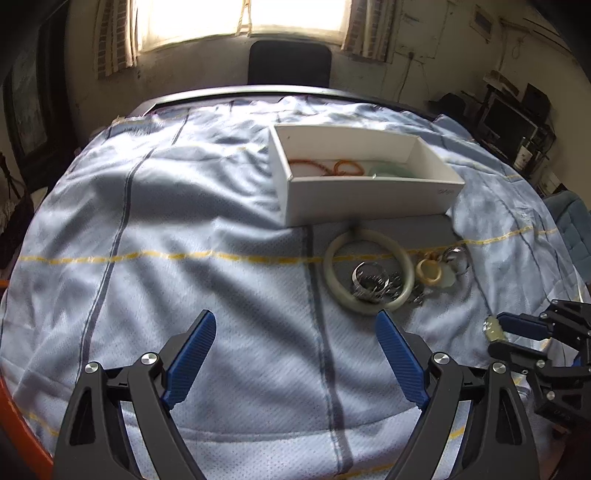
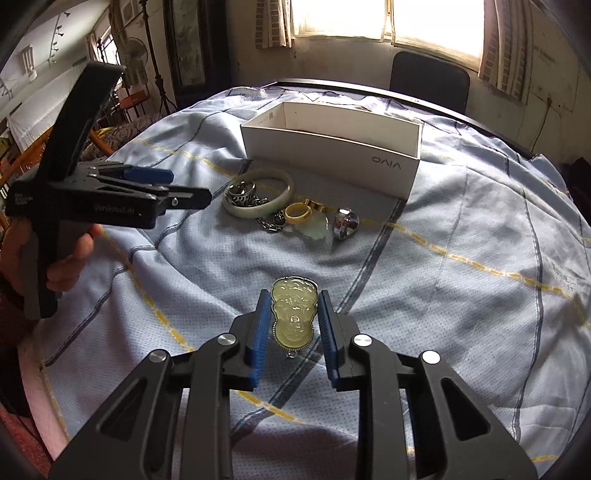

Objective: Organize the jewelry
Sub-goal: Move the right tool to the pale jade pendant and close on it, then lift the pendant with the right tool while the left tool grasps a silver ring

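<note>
**Carved pendant clamped in the right gripper above the cloth**

A pale yellow-green carved pendant point(image 2: 294, 318) with a thin metal rim and a small loop at its near end sits between the blue pads of the right gripper point(image 2: 294, 297), whose two fingers are closed against its sides. In the left wrist view the same pendant point(image 1: 493, 329) shows only as a small pale edge at the tip of the right gripper point(image 1: 496, 334), low at the right side of the table.

Beyond it, further up the cloth, lies a cluster of loose jewelry. A pale jade bangle point(image 2: 284, 192) rests flat, with a silver ring point(image 2: 240, 191) and a dark metal chain point(image 2: 266, 218) partly inside and across it. Just beside the bangle are a cream-coloured ring point(image 2: 299, 215), a pale green stone piece point(image 2: 317, 230) and a shiny silver ring point(image 2: 346, 222) with a large domed top.

Behind the cluster stands an open white box point(image 2: 369, 162). The left wrist view looks into the box point(image 1: 369, 194), where an orange beaded string point(image 1: 341, 168) and something green point(image 1: 391, 170) lie on the bottom.

The left gripper point(image 1: 295, 325) hangs above bare cloth with its fingers spread wide, grasping nothing. A hand point(image 2: 70, 258) holds its handle.

Everything rests on a light blue tablecloth point(image 1: 184, 221) with dark and yellow stripes. A dark chair point(image 1: 290, 62) stands at the far edge under a bright window point(image 1: 243, 18).
</note>
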Demonstrator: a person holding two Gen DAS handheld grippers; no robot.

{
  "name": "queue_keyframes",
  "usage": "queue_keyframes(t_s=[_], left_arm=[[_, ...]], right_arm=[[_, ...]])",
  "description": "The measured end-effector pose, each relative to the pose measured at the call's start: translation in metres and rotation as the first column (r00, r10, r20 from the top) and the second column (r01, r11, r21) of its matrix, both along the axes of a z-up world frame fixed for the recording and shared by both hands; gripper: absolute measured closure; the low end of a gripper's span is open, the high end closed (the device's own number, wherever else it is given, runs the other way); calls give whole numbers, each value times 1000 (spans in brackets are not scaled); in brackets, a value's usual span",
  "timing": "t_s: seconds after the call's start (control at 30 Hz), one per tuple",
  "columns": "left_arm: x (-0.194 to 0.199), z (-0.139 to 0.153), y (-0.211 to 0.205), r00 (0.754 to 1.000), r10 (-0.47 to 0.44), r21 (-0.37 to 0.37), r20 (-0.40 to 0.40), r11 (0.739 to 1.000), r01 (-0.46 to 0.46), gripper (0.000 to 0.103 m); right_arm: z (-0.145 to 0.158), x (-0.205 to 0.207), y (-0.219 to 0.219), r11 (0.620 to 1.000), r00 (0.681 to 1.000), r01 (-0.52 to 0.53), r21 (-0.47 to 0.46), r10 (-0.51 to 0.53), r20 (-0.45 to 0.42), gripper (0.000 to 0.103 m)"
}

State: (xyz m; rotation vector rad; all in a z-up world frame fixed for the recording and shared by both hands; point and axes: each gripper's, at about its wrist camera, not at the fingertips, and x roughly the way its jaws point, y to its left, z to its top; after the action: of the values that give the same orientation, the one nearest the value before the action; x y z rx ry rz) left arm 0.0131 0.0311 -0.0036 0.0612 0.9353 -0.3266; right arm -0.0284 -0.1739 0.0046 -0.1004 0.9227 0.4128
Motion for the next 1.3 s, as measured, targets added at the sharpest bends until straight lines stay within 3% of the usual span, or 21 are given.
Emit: queue_keyframes(t_s=[0.13,0.27,0.4,0.53,0.63,0.7,0.83,0.9,0.97,1.23,1.3], left_arm=[[-1,9,-16,995,-69,58,68,996,65,14],[-7,15,-39,974,-171,126,152,980,152,14],[-5,11,-48,965,-218,112,148,973,203,14],[4,3,-47,970,-216,47,112,976,212,15],[7,-3,-45,971,-215,39,100,976,212,22],[7,-8,-48,970,-228,52,89,973,224,37],[6,-10,-51,967,-240,60,90,970,236,44],[5,-7,-52,963,-252,52,97,967,248,56],[6,-5,-51,965,-245,36,91,969,242,61],[8,-6,-46,967,-239,23,86,971,238,62],[9,-6,-46,966,-247,12,79,969,246,67]], right_arm=[[-2,2,-5,1000,1000,9,24,-9,-20,78],[-4,2,-7,1000,1000,6,23,-6,-28,78],[-5,3,-8,1000,999,6,27,-5,-35,78],[-5,4,-10,1000,999,5,30,-4,-37,78],[-5,4,-10,1000,999,6,28,-5,-40,78],[-5,4,-10,1000,999,4,30,-2,-41,78],[-6,5,-10,1000,999,2,31,-1,-45,77],[-7,5,-10,1000,999,2,31,0,-48,77],[-7,5,-10,1000,999,0,31,1,-48,77],[-8,5,-10,1000,999,-2,31,3,-48,77],[-8,5,-10,1000,999,-2,31,3,-49,77]])
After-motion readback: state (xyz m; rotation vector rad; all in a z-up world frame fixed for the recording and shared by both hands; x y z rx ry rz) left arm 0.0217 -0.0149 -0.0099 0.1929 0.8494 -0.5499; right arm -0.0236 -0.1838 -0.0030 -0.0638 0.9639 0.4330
